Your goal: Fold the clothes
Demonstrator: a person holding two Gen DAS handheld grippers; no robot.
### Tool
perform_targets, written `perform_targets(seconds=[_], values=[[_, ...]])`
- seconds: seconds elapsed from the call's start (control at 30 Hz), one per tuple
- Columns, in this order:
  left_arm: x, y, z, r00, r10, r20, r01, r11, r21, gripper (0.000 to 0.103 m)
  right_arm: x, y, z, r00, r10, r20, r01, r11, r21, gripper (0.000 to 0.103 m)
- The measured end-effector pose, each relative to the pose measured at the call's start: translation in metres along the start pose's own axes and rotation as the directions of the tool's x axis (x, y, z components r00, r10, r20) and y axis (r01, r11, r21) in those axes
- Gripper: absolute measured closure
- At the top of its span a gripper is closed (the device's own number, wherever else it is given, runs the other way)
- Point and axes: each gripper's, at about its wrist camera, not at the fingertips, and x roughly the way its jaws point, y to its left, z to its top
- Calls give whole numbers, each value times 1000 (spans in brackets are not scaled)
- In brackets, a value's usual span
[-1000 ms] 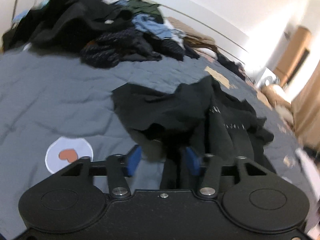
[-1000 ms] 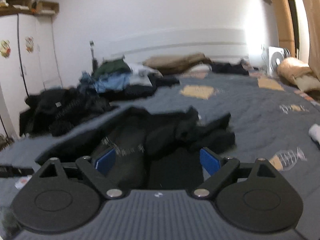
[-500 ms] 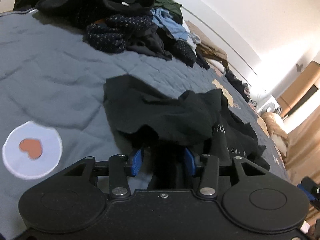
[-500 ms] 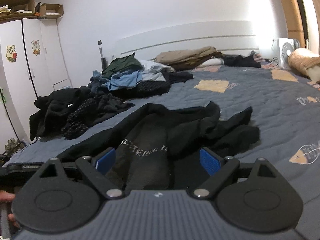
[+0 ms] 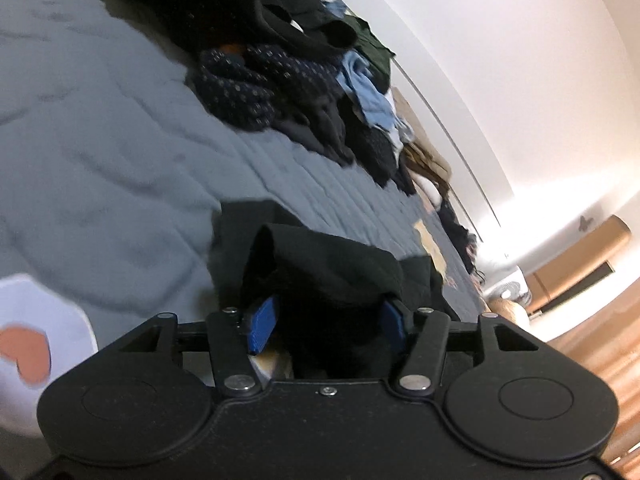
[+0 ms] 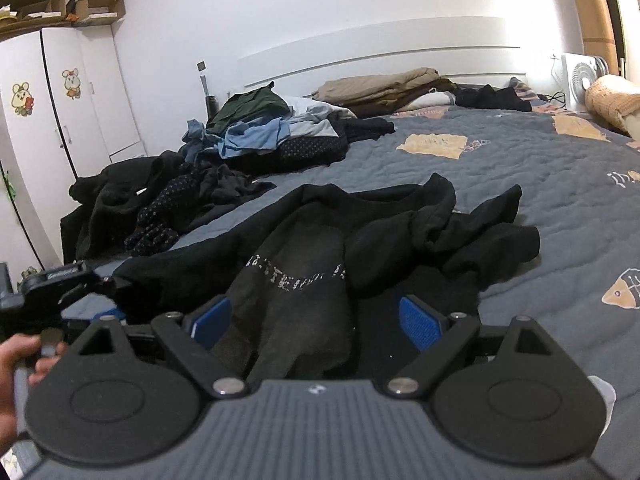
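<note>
Black garment: soft matt cloth, creased, cracked white print. Quilt: grey stitched cloth, puckered. Left gripper and right gripper: matt black plastic, ribbed blue pads, bright metal rivets.

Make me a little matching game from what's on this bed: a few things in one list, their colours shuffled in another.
Things:
1. sweater with lettering, nearest the camera
2. shirt in the pile
3. folded blanket by the headboard
4. fan

Colours:
a. white
b. black
c. tan
d. light blue

Pairs: 1-b, 2-d, 3-c, 4-a
</note>
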Motion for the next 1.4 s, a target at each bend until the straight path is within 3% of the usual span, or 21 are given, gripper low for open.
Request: perform_targets(seconds=[0.13,0.23,0.3,0.43,0.57,0.6,0.73,0.8,1.07,1.2,1.33,1.4], values=[[11,0,16,998,52,33,-52,998,29,48,-2,1,-1,1000,-3,0,3,1000,-9,12],[16,7,15,997,69,-37,-69,998,5,48,-1,1,-1,1000,-1,-3,1,1000,-13,12],[11,7,7,993,116,-34,-115,993,34,48,1,1,-2,1000,-4,-10,4,1000,-14,12],[5,9,-4,989,136,-58,-134,990,32,48,6,1,-4,1000,-4,-27,4,1000,-13,12],[14,1,-13,982,181,-45,-174,976,134,50,6,3,-5,999,-4,-32,3,1000,-28,12],[16,-1,-13,982,188,-30,-182,972,150,52,5,3,-5,999,-3,-32,2,1000,-29,12],[14,1,-11,978,207,1,-204,966,160,82,4,2,-5,1000,1,-28,-1,1000,-26,12],[8,2,-8,980,201,11,-200,967,155,87,4,2,-4,1000,7,-26,-7,1000,-19,12],[-8,-16,0,978,195,75,-207,949,237,98,2,8,-4,994,108,-24,-108,994,1,12],[-33,-16,23,981,151,124,-176,960,217,99,1,12,-4,987,160,-19,-160,987,3,12],[-49,-8,40,981,181,75,-193,959,206,99,4,14,-6,985,170,-38,-170,985,8,12],[-46,-6,41,969,245,39,-247,932,265,99,5,14,-8,984,172,-49,-172,985,4,12]])
